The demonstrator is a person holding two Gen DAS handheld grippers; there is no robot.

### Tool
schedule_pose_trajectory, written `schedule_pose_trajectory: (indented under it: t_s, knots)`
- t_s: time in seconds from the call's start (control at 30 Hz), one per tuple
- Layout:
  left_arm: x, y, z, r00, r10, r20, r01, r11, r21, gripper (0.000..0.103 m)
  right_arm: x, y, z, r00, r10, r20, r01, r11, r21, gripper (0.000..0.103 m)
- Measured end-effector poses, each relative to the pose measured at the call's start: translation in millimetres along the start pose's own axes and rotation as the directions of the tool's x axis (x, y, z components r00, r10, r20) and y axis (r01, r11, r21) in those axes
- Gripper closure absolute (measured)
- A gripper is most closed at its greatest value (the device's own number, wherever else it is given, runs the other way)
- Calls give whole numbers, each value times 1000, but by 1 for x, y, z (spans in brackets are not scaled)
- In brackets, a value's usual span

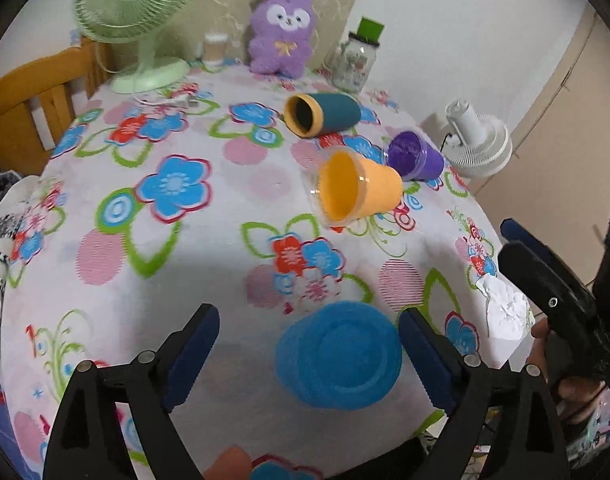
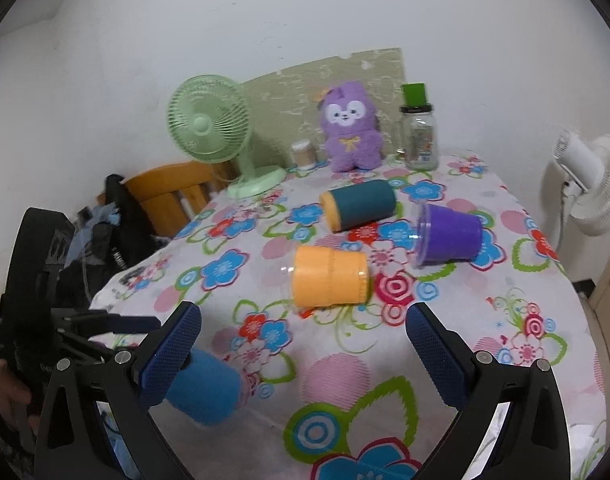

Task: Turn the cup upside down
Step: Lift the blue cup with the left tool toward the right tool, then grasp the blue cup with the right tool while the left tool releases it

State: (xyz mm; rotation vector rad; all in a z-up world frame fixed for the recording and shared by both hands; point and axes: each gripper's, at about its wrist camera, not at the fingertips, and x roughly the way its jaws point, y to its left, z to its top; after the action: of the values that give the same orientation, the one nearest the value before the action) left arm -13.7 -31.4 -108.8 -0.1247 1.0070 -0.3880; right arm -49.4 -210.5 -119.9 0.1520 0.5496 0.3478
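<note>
— What have you got on the counter (image 1: 105, 248)?

— I count four cups. The blue cup (image 1: 337, 354) stands upside down near the front edge, its base facing up at my left camera. The other three lie on their sides further back: an orange cup (image 1: 357, 188) in the middle, a purple cup (image 1: 415, 156) just beside it to the right, and a teal cup (image 1: 323, 114) behind them, its mouth showing an orange rim.

— And your tongs?

— My left tongs (image 1: 309, 358) are spread wide, one on each side of the blue cup and touching neither side of it. My right tongs (image 2: 303, 354) are also spread apart, with nothing between them but the flowered cloth; they point toward the orange cup (image 2: 329, 276), which sits ahead of them.

— Anything else back there?

— Two fans: a green fan (image 2: 211, 132) on the counter at the back left, and a white fan (image 2: 589, 184) off past the right edge. One purple plush toy (image 2: 351, 128) against the wall, one glass jar (image 2: 419, 136) with a green top beside it, and one small container (image 2: 303, 154) between fan and toy.
</note>
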Motion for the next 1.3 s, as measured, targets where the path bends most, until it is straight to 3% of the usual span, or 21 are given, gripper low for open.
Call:
schedule_pose_trajectory:
  t_s: [0.17,0.33,0.53,0.67,0.73,0.83,0.93,1.0,1.1,1.3]
  knots:
    - [-29,25,-11,996,-31,89,35,998,-47,9,7,26,-14,995,94,-40,-97,992,-86,0]
    - [-51,26,-10,983,-95,154,99,995,-19,7,12,52,-25,987,147,-66,-156,974,-167,0]
    - [-62,38,-9,979,-66,193,75,996,-40,5,20,81,-35,972,209,-110,-229,947,-226,0]
    - [-67,50,-4,975,-46,218,70,992,-103,5,43,92,-40,971,181,-159,-213,952,-221,1]
    - [-68,54,-3,974,-38,223,67,990,-123,5,53,90,-40,961,197,-196,-232,957,-173,23]
    - [-66,55,-4,974,-14,226,43,991,-123,4,62,83,-36,957,187,-222,-218,968,-122,41]
    - [-61,53,-3,977,-18,212,45,992,-121,4,64,75,-32,955,183,-232,-207,975,-82,42]
    - [-58,51,-3,978,-25,205,49,992,-116,4,67,63,-24,937,249,-245,-251,968,21,43]
    - [-56,45,-2,980,-35,197,55,994,-98,4,75,33,-10,871,426,-244,-353,889,291,43]
    - [-50,33,-1,982,-62,176,75,995,-67,4,94,-10,4,853,462,-243,-306,820,484,42]
